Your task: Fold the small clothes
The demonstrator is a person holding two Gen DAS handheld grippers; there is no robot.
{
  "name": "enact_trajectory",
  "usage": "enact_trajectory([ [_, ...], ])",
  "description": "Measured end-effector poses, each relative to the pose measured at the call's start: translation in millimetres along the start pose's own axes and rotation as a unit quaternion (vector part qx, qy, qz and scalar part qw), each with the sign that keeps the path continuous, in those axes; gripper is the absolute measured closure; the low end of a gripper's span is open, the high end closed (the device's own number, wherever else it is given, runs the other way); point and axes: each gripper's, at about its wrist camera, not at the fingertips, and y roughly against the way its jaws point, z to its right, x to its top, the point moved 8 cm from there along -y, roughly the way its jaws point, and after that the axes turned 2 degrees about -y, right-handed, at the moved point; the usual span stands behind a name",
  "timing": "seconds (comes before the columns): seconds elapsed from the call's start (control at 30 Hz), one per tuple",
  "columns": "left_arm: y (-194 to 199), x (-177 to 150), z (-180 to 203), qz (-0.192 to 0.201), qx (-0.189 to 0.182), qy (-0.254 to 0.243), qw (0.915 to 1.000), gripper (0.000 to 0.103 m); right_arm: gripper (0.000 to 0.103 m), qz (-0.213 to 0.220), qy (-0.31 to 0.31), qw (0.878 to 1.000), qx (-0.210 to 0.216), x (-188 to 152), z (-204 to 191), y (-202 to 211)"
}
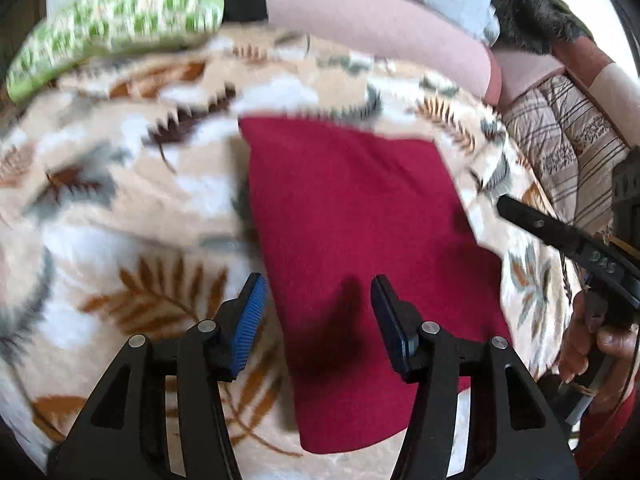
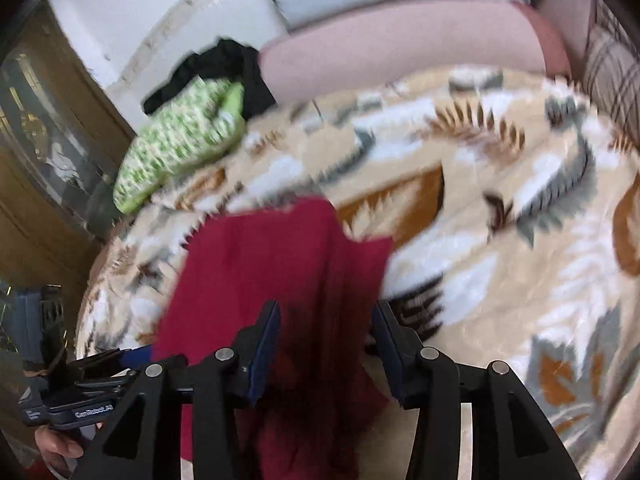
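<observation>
Left wrist view showed the red cloth [image 1: 360, 240] flat on the leaf-patterned blanket [image 1: 120, 200], left gripper [image 1: 318, 296] and right gripper [image 2: 326, 320] both parted above its near edge, gripping nothing.

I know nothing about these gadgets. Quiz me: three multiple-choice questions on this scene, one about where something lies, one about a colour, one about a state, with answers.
1. Where does the green patterned cloth lie?
A. at the blanket's far left edge
B. on the red cloth
C. between a gripper's fingers

2. What colour is the garment on the leaf-print blanket?
A. blue
B. dark red
C. yellow

3. How is the left hand-held gripper?
A. clamped on the cloth
B. open, holding nothing
C. holding a hanger

Answers: 1 A, it sits beyond the red cloth by black clothing. 2 B, plainly red in both views. 3 B, its pads stand apart above the cloth.
</observation>
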Motion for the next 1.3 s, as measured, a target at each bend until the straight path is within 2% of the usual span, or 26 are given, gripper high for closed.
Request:
enact_trajectory([
  [0.1,-2.9,8.3,7.6,0.004,0.002,-0.005,1.0,0.048,0.057,-0.012,0.011,1.0,-0.027,6.5,-10.6,-20.3],
  [0.17,-13.2,10.7,12.2,-0.001,0.004,-0.003,1.0,0.048,0.057,-0.04,-0.006,0.999,-0.012,4.1,-11.7,-47.9],
  [0.2,-18.5,9.3,14.7,-0.006,0.009,-0.004,0.9999,0.048,0.061,-0.051,-0.015,0.999,-0.004,1.5,-6.7,-54.3],
  [0.23,-18.9,8.1,15.0,-0.006,0.016,-0.008,0.9998,0.048,0.084,-0.06,-0.021,0.998,-0.001,-1.9,-5.1,-60.7],
  [0.27,-19.2,8.2,16.7,-0.003,0.023,-0.013,0.9997,0.048,0.094,-0.056,-0.017,0.998,-0.007,-3.0,-3.9,-60.1],
  [0.33,-19.5,9.9,21.7,0.007,0.028,-0.026,0.9993,0.045,0.095,-0.036,-0.007,0.999,-0.004,-2.2,-2.8,-48.4],
  [0.4,-24.4,10.4,24.8,0.01,0.036,-0.034,0.9987,0.041,0.096,-0.022,-0.002,1.0,-0.02,-1.8,5.6,-40.8],
  [0.47,-35.8,9.8,26.2,0.003,0.056,-0.046,0.9974,0.039,0.096,-0.033,-0.021,0.999,-0.027,-6.6,18.9,-50.7],
  [0.53,-41.3,9.1,26.3,0.0,0.07,-0.054,0.9961,0.038,0.096,-0.045,-0.038,0.998,-0.028,-14.1,27.9,-66.2],
  [0.63,-42.1,7.9,25.6,0.001,0.074,-0.05,0.996,0.035,0.095,-0.037,-0.039,0.998,-0.023,-9.3,24.8,-59.6],
  [0.73,-41.5,6.5,21.7,0.002,0.072,-0.041,0.9965,0.036,0.077,-0.032,-0.036,0.998,-0.041,-6.0,22.8,-36.8],
  [0.77,-41.3,6.2,21.9,0.002,0.072,-0.038,0.9967,0.035,0.077,-0.024,-0.027,0.999,-0.04,-4.7,17.2,-27.6],
  [0.9,-40.2,4.8,20.8,0.002,0.072,-0.035,0.9968,0.036,0.077,0.004,0.031,0.999,0.009,-10.2,-25.4,3.3],
  [0.97,-39.8,4.3,21.0,0.003,0.073,-0.031,0.9969,0.036,0.077,0.006,0.063,0.998,0.023,-20.4,-41.5,4.8],
  [1.03,-39.6,3.4,21.3,0.007,0.073,-0.027,0.997,0.036,0.077,-0.012,0.081,0.997,-0.01,-33.8,-36.5,-12.5],
  [1.1,-38.3,1.0,21.4,0.004,0.072,-0.026,0.997,0.036,0.077,-0.043,0.062,0.995,-0.06,-46.1,-11.9,-38.6],
  [1.17,-33.0,-1.6,21.0,0.005,0.074,-0.025,0.997,0.036,0.077,-0.039,0.027,0.998,-0.04,-48.8,-4.2,-37.0],
  [1.3,-20.8,-3.6,16.6,0.021,0.073,-0.004,0.9971,0.036,0.077,-0.015,0.043,0.998,-0.036,-44.8,-18.9,-7.4],
])
